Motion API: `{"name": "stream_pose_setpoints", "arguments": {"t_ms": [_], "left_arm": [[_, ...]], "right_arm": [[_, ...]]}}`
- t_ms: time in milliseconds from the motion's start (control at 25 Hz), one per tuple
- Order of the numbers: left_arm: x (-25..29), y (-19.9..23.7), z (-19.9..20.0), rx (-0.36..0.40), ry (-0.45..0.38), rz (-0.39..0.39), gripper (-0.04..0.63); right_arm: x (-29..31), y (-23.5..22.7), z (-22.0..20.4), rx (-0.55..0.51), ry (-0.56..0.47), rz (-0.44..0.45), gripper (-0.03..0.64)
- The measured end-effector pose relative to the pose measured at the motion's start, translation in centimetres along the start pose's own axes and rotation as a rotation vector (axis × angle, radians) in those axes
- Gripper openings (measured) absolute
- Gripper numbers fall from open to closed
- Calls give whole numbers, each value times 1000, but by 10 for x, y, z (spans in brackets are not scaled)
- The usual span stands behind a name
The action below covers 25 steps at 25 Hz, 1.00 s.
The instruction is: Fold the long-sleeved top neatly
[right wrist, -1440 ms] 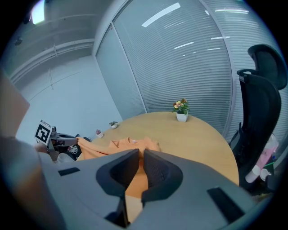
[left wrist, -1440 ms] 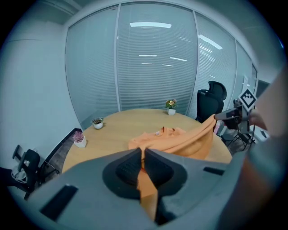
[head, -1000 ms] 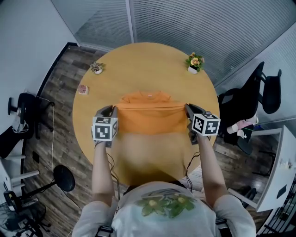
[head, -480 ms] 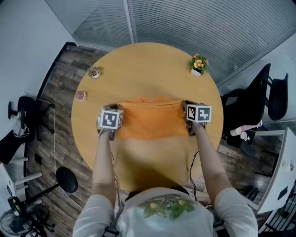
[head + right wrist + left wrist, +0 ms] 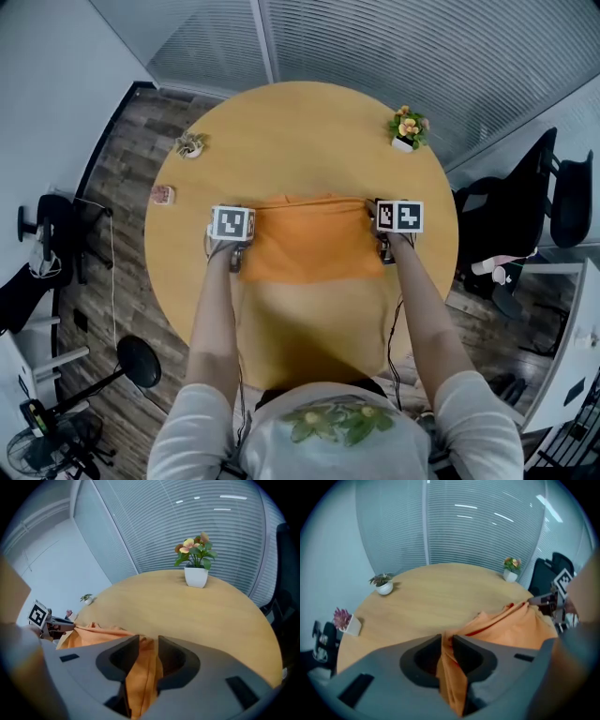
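A round wooden worktop [image 5: 300, 131] fills the middle of the frame, with an orange long-sleeved top [image 5: 305, 246] folded across its centre. The left hand-held gripper [image 5: 242, 232] is at the cloth's upper left corner and the right hand-held gripper [image 5: 380, 223] at its upper right. Their jaws have just been opening, and cloth seems to lie between them, though the marker cubes cover much. A flowering pot plant [image 5: 406, 128] stands upper right, a small green plant [image 5: 189, 144] upper left.

The orange top [image 5: 305, 246] lies folded double across the middle of the table [image 5: 281, 131], upper layer a flat rectangle, its two far corners bunched up.
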<state>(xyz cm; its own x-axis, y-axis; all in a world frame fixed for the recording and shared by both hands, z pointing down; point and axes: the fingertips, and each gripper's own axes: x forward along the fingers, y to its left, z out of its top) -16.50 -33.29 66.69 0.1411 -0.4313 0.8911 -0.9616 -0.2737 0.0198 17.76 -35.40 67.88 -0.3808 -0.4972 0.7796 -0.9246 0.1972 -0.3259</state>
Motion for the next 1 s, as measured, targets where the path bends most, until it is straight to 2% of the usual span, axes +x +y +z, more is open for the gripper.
{"name": "stream_pose_setpoints", "arguments": {"t_ms": [40,120,240,400,720,880,1000], "left_arm": [[0,2,1,-66,-9,-20,86],[-5,5,3,-144,-31,-49,133],[-16,7,-5,-152,-50,-63,152],[-31,3,-39,-171,-46,-96,158],[-66,-2,-118,-292,-31,-105,158],[-75,-8,-140,-369,-35,-134,160],[-88,-6,-140,-418,-87,-131,173]], "right_arm": [[-1,-3,3,16,-20,-6,131],[-8,-7,10,56,-60,0,141],[-21,-9,9,71,-86,31,141],[-44,-5,-19,59,-71,64,141],[-86,8,-101,121,20,120,168],[-94,12,-133,158,64,136,205],[-96,15,-146,159,81,123,210]]}}
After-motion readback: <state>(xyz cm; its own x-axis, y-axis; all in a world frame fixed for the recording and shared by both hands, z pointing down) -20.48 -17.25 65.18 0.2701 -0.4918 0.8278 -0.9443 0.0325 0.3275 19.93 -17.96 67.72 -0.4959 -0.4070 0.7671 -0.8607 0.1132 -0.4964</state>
